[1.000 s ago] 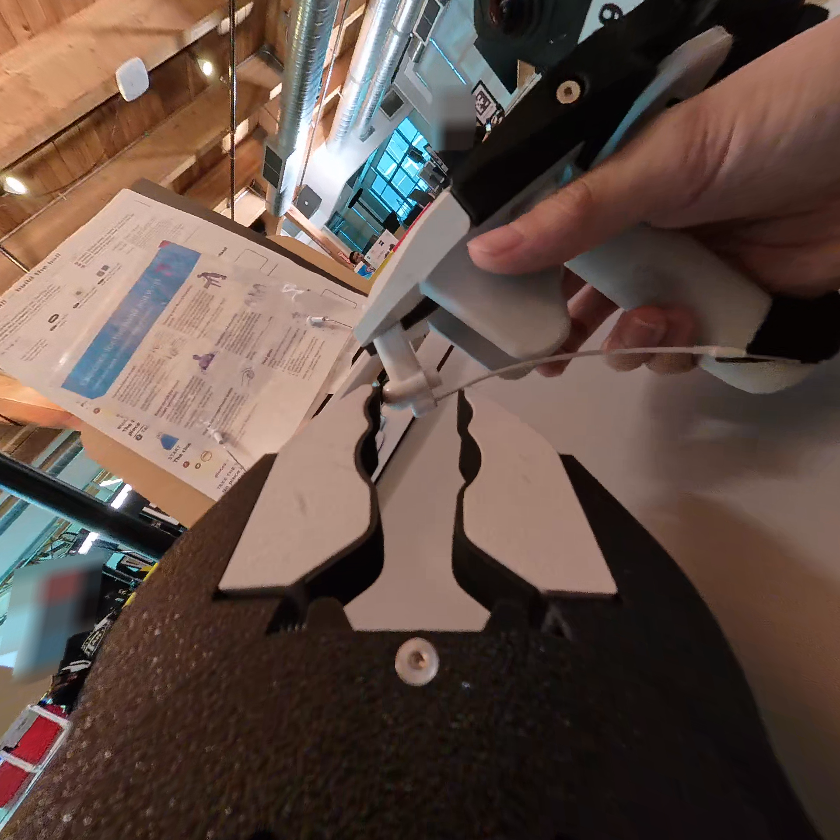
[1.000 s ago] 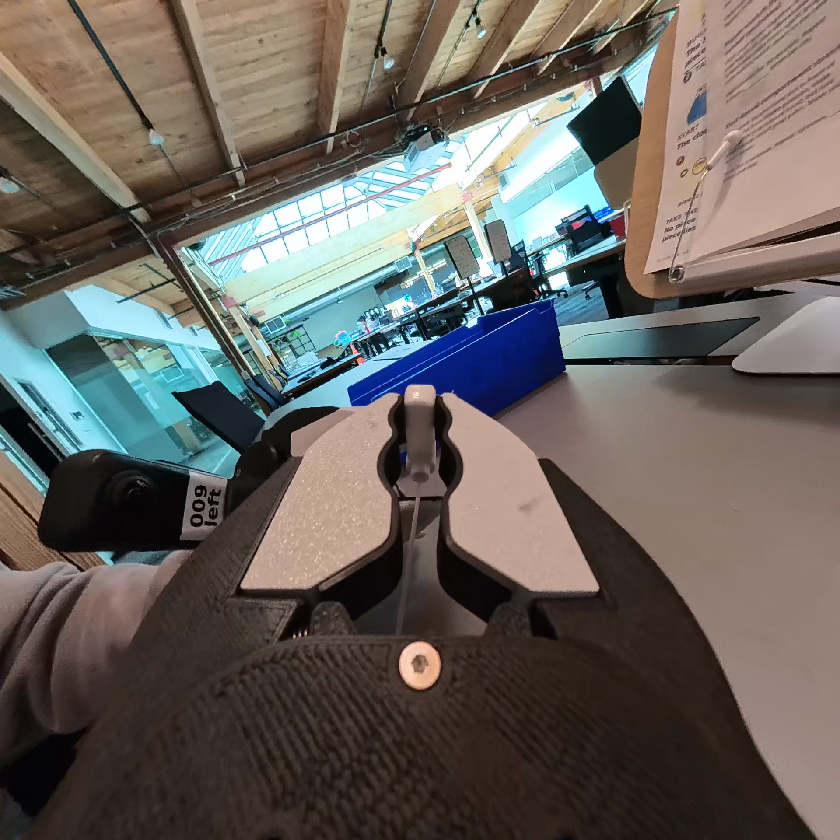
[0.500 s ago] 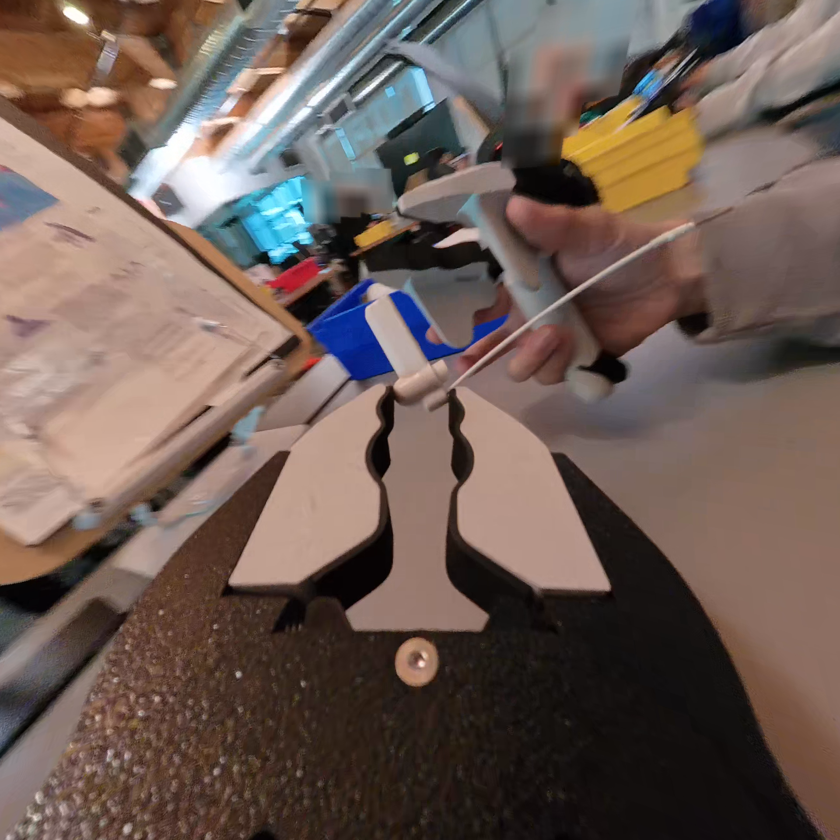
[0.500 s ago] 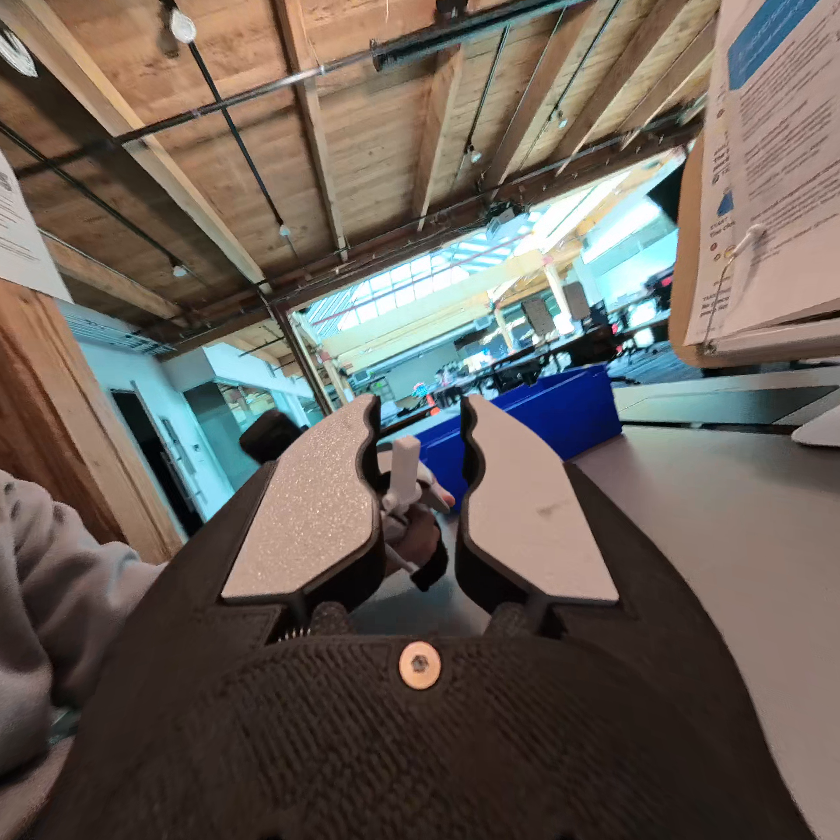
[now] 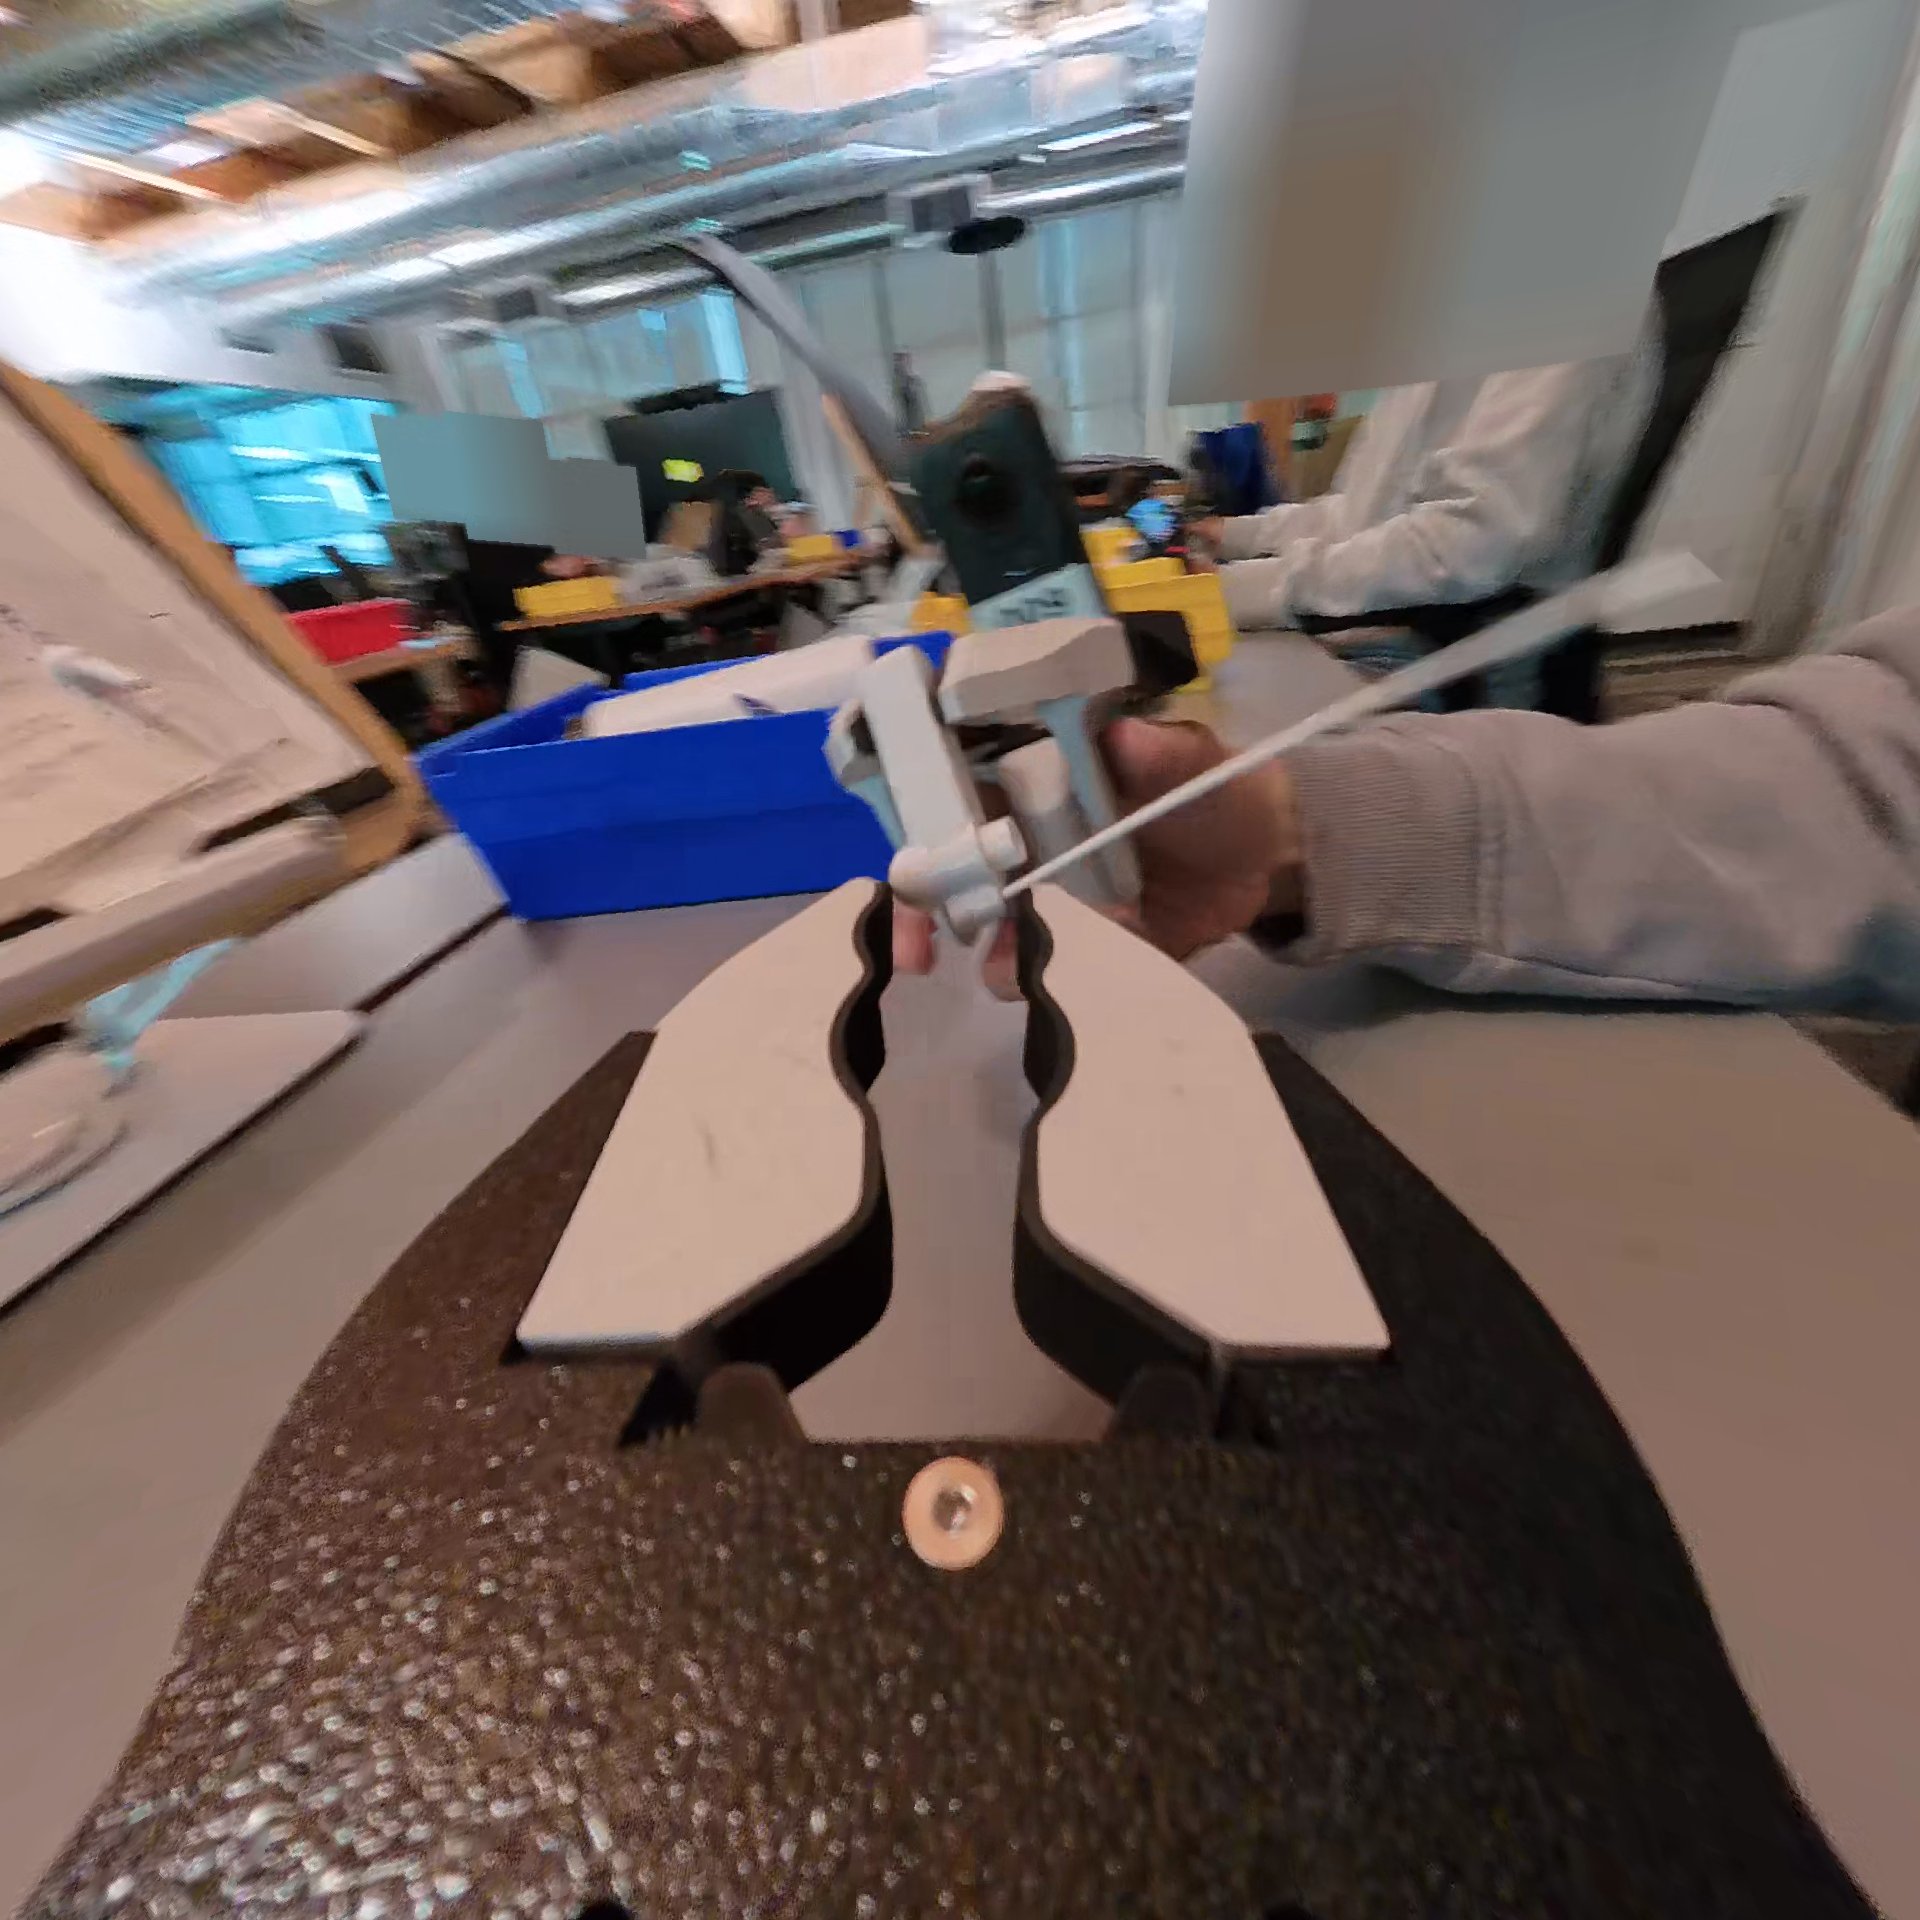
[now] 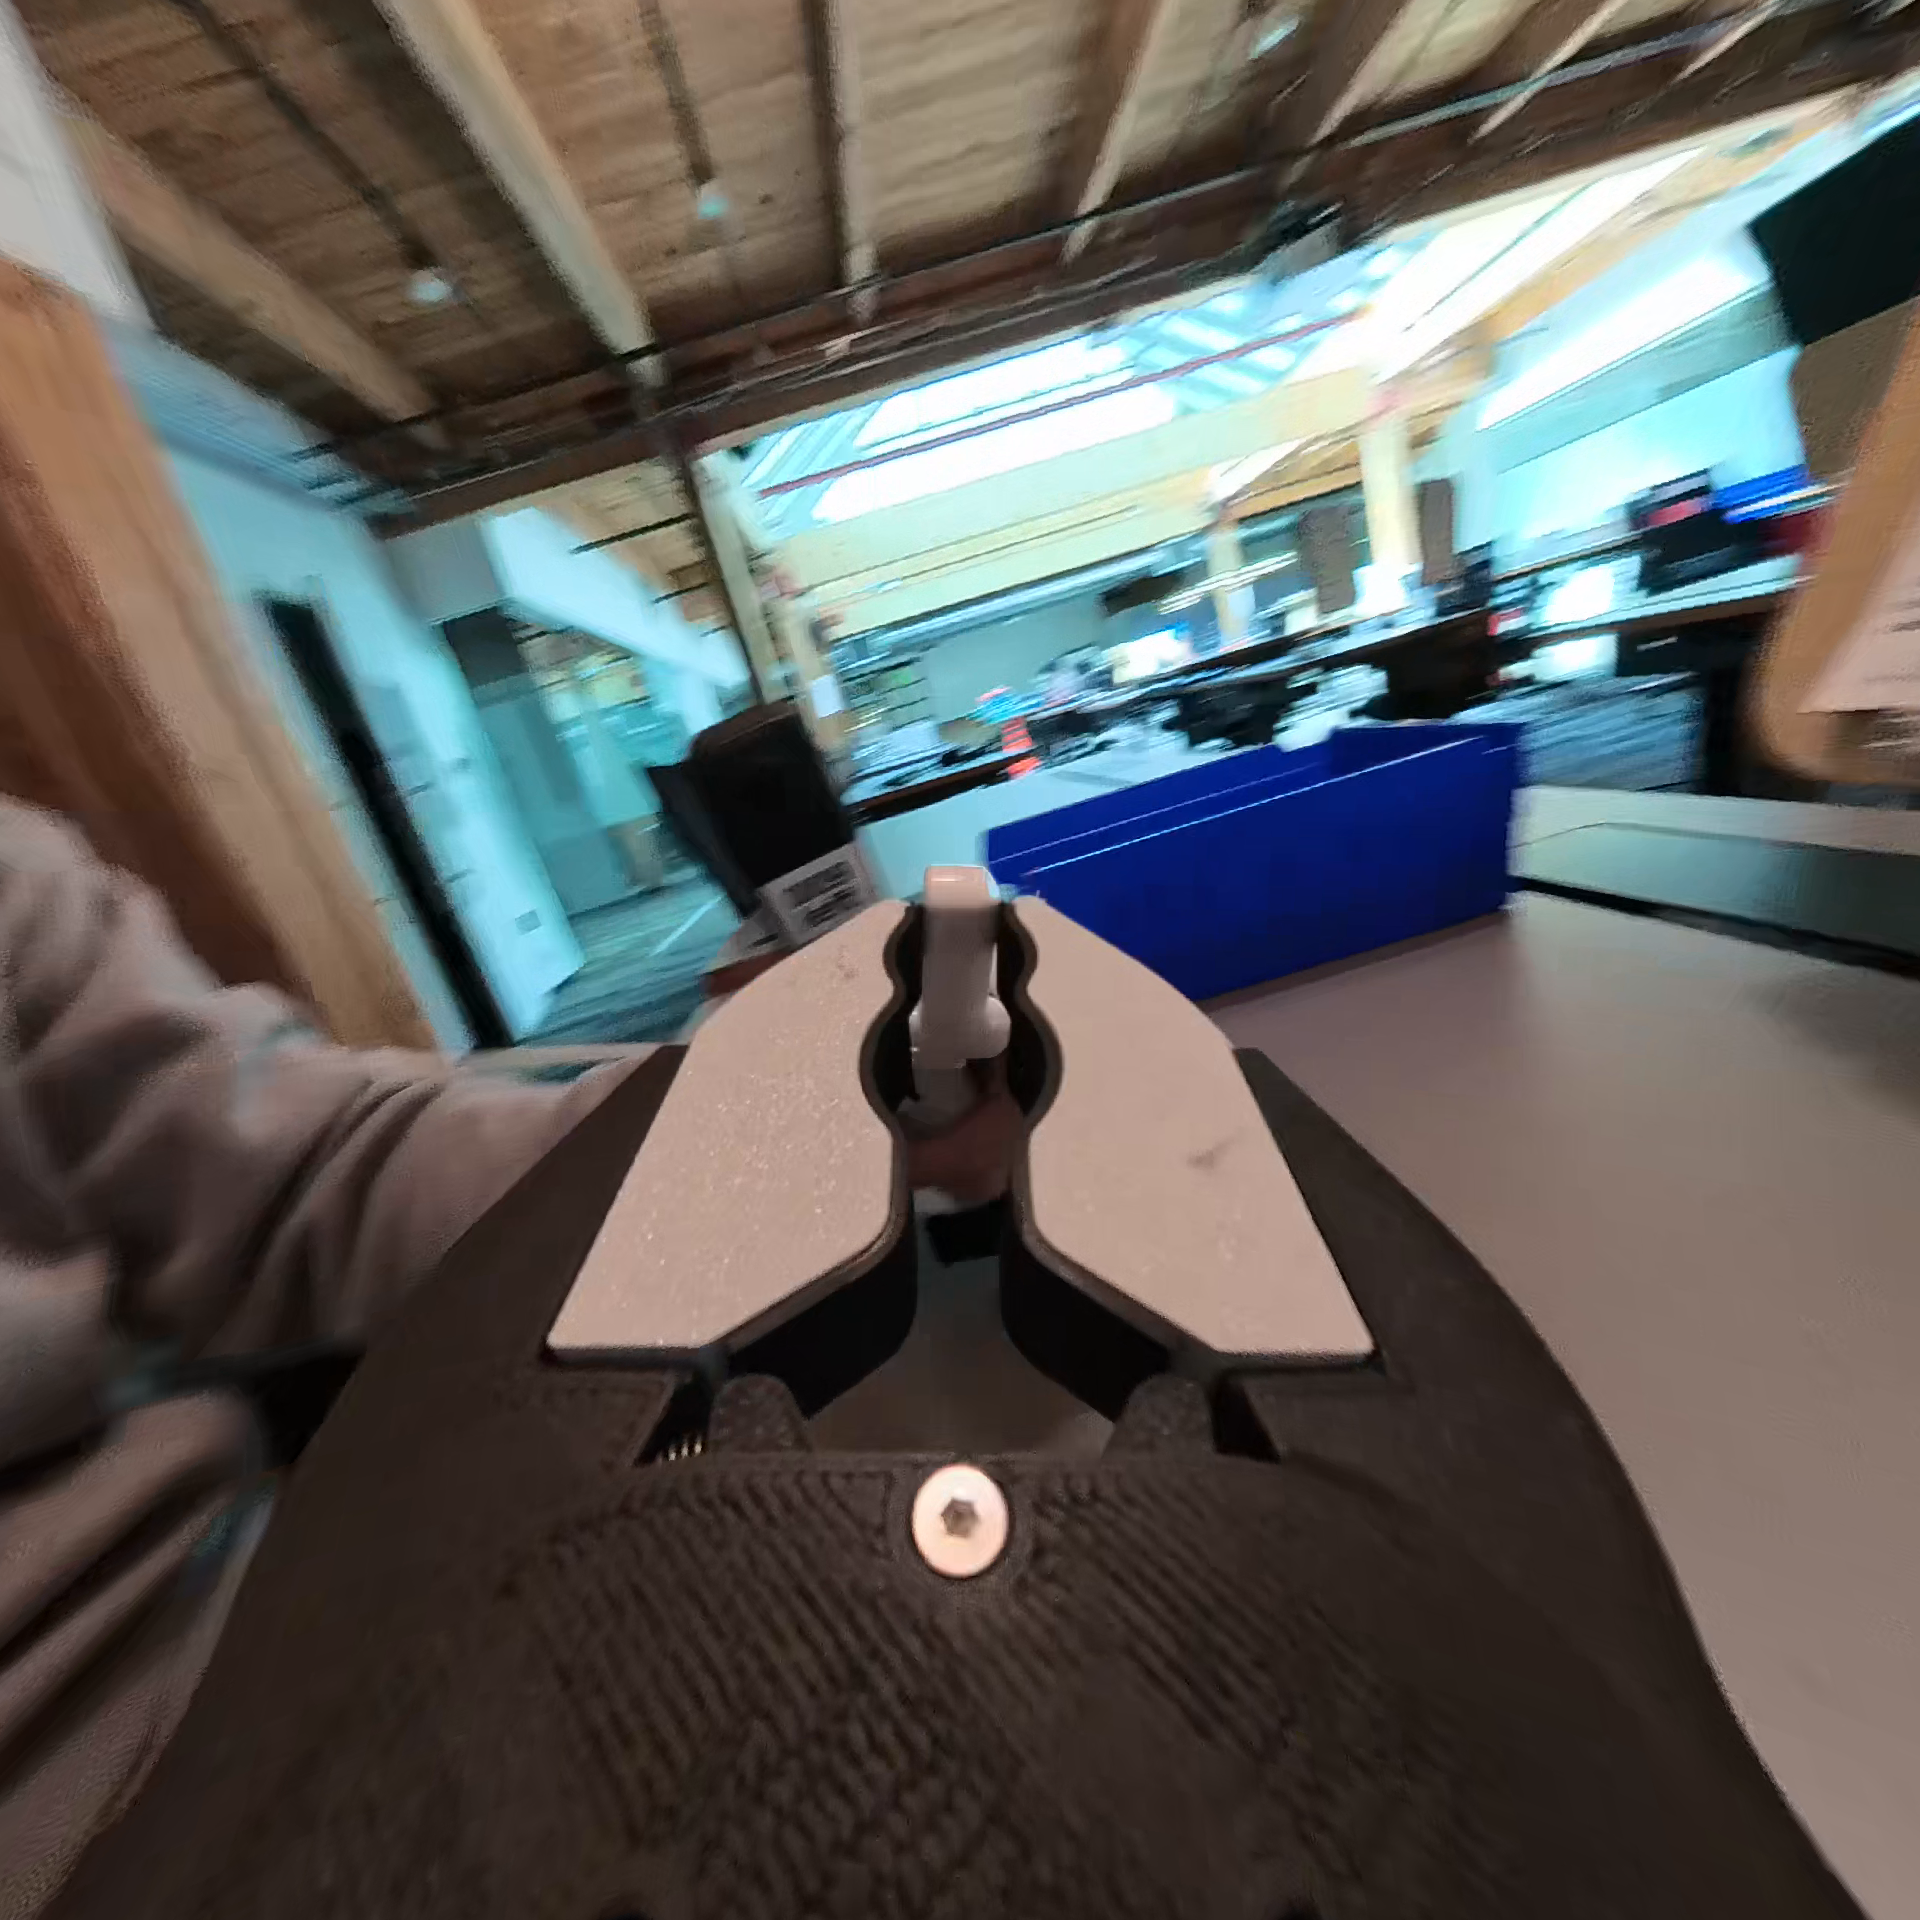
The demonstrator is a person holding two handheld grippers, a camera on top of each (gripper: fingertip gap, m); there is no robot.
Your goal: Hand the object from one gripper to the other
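The object is a white plug (image 5: 920, 758) with a thin white cable (image 5: 1299, 732) that trails off to the right. My left gripper (image 5: 954, 904) is shut on the plug's lower crosspiece at its fingertips. In the right wrist view my right gripper (image 6: 958, 914) is shut on the plug's upright stem (image 6: 956, 966), with the jaws close on both sides of it. Both grippers are above the grey table (image 5: 1558, 1195). The right gripper's camera housing (image 5: 987, 499) and the hand (image 5: 1195, 831) holding it face the left wrist view. Both views are motion-blurred.
A blue bin (image 5: 665, 810) stands on the table behind the grippers and also shows in the right wrist view (image 6: 1247, 862). A wooden board with papers (image 5: 156, 707) leans at the left. A person in a white top (image 5: 1434, 520) sits far behind. Only a small space, under 4 cm, lies between the two pairs of fingers.
The right gripper was shut on the plug, opened and drew back half a second ago, and has now closed on it again. The left gripper has kept its hold and swung level.
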